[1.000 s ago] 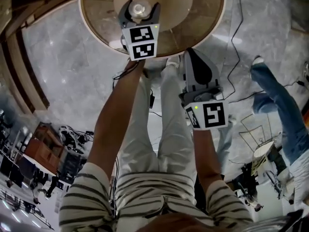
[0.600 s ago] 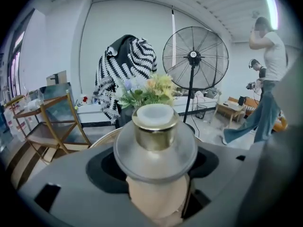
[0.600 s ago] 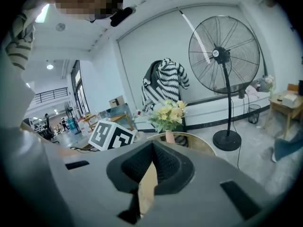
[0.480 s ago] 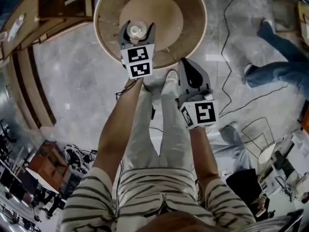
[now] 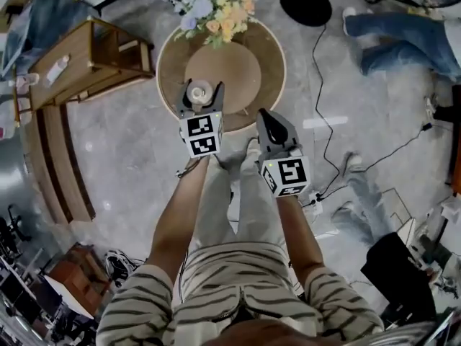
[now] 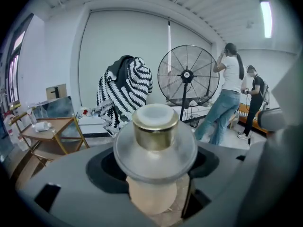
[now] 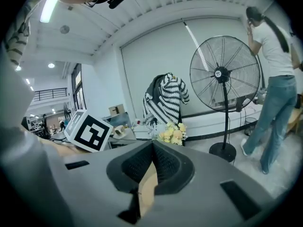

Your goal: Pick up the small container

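Grey marble floor (image 5: 122, 135) fills most of the head view, with black cables trailing across it on the right.

Round wooden table (image 5: 272, 56) at top centre, with a paler round disc in its middle. A bunch of yellow and pale flowers (image 5: 216, 13) stands at its far edge.

Wooden side table (image 5: 86, 52) to the left of the round table, well apart from it.

Standing fan (image 6: 188, 74) in front of the far wall. A black-and-white striped garment (image 6: 125, 86) is draped just left of it, and two people (image 6: 229, 93) stand to its right.

Left gripper (image 5: 201, 92): jaws spread wide and clamped on the small container (image 6: 155, 126), one pad on each side of its cream body. The container is upright, with a clear flange, a gold collar and a white cap. It sits over the near part of the round table.

Right gripper (image 5: 265, 117): jaws pressed together at the tips, with nothing between them. It is just right of the left gripper, over the table's near rim.
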The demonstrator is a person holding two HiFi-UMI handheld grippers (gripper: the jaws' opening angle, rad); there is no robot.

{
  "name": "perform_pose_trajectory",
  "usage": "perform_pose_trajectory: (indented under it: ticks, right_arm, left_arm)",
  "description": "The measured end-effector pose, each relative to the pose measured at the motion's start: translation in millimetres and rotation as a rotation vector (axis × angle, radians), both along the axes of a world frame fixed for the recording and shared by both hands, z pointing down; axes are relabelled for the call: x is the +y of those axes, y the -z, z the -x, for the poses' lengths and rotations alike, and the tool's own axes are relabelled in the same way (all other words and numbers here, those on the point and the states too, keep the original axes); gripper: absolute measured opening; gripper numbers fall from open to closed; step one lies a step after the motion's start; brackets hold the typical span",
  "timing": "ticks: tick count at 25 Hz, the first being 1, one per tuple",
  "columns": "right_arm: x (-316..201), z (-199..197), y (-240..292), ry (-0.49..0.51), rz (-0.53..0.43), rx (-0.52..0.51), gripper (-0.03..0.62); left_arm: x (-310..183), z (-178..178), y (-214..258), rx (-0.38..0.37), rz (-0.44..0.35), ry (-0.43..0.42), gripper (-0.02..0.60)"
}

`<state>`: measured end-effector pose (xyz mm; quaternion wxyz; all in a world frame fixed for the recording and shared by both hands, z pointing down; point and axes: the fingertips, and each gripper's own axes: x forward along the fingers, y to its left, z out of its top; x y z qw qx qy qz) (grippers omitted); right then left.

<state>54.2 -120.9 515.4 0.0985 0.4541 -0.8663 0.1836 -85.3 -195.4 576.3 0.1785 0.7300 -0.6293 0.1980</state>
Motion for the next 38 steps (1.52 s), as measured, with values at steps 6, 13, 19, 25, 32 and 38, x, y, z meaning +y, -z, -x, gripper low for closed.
perform_pose_trajectory:
  ticks: [6, 13, 19, 25, 32, 38]
  right_arm:
    - [2, -1, 45, -0.005, -0.039, -0.01, 0.008]
    - [10, -2, 100, -0.008, -0.083, -0.034, 0.008]
    - [17, -4, 144, -0.012, -0.131, -0.042, 0.008]
    - [19, 0, 183, -0.012, -0.186, -0.047, 0.008]
    - [26, 3, 213, -0.025, -0.223, -0.054, 0.008]
    - [23, 5, 231, -0.029, -0.252, -0.062, 0.008]
  left_arm:
    - [13, -6, 60, 0.014, -0.036, -0.017, 0.327]
    - [36, -11, 125, 0.022, -0.072, -0.038, 0.327]
    - [55, -13, 175, 0.019, -0.117, -0.061, 0.327]
    - [67, -14, 212, 0.02, -0.155, -0.085, 0.327]
    - [83, -10, 244, 0.018, -0.2, -0.107, 0.327]
    - [90, -4, 270, 0.037, -0.247, -0.112, 0.327]
